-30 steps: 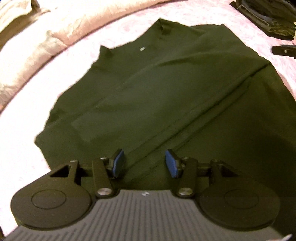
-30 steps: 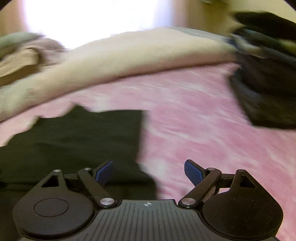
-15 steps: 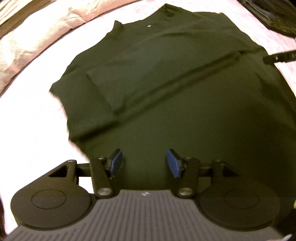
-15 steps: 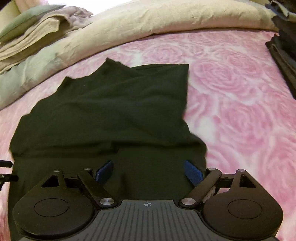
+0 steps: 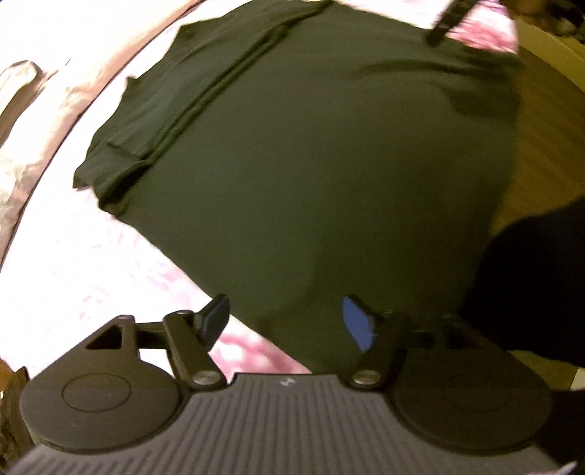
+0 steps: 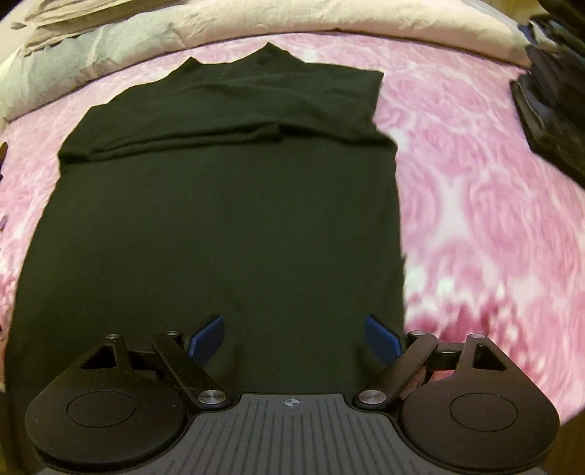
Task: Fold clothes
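A dark green shirt (image 6: 226, 204) lies flat on the pink rose-patterned bed cover (image 6: 486, 204), sleeves folded in across its upper part, collar at the far end. It also fills the left wrist view (image 5: 310, 164). My right gripper (image 6: 294, 338) is open and empty over the shirt's near hem, toward its right edge. My left gripper (image 5: 285, 321) is open and empty over the hem's left corner. The tip of the right gripper (image 5: 449, 18) shows at the top of the left wrist view.
Beige bedding (image 6: 329, 18) lies rolled along the far edge of the bed. A stack of dark folded clothes (image 6: 552, 106) sits at the right. Wooden floor (image 5: 541, 146) shows past the bed's edge, and a dark form (image 5: 530, 285) at the lower right.
Both grippers have drawn back toward the shirt's near hem. The left gripper has opened wider and swung toward the left corner. The right gripper has moved left over the shirt.
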`<state>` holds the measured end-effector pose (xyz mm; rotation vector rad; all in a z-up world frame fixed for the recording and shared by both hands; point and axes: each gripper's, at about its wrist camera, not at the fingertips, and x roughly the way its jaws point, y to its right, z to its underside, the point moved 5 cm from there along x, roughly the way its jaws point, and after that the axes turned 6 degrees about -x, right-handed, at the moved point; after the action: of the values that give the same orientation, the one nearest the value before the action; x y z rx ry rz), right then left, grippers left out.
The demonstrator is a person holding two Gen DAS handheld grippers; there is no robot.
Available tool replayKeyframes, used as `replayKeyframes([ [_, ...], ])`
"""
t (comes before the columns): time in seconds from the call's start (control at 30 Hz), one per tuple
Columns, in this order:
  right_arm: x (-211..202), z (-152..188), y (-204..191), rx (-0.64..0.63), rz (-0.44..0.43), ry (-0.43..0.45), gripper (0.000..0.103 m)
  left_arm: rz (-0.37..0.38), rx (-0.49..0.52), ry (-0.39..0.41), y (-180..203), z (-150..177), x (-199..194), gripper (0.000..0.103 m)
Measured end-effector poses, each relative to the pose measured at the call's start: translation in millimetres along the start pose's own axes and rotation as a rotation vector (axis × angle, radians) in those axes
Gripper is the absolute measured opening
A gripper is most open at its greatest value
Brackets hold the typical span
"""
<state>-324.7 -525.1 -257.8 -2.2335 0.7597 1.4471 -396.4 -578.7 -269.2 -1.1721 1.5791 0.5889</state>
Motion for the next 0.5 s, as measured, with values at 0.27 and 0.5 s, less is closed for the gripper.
replayKeyframes([
  [0.27, -37.6, 59.4, -52.5, -0.021, 0.036, 0.032, 0.087, -0.041, 0.318, 0.068, 76.6, 76.6, -10.8, 0.067],
  [0.5, -59.1, 86.1, -82.0, -0.087, 0.035, 0.047, 0.087, -0.172, 0.497, 0.091, 86.2, 108.5, 3.9, 0.051],
])
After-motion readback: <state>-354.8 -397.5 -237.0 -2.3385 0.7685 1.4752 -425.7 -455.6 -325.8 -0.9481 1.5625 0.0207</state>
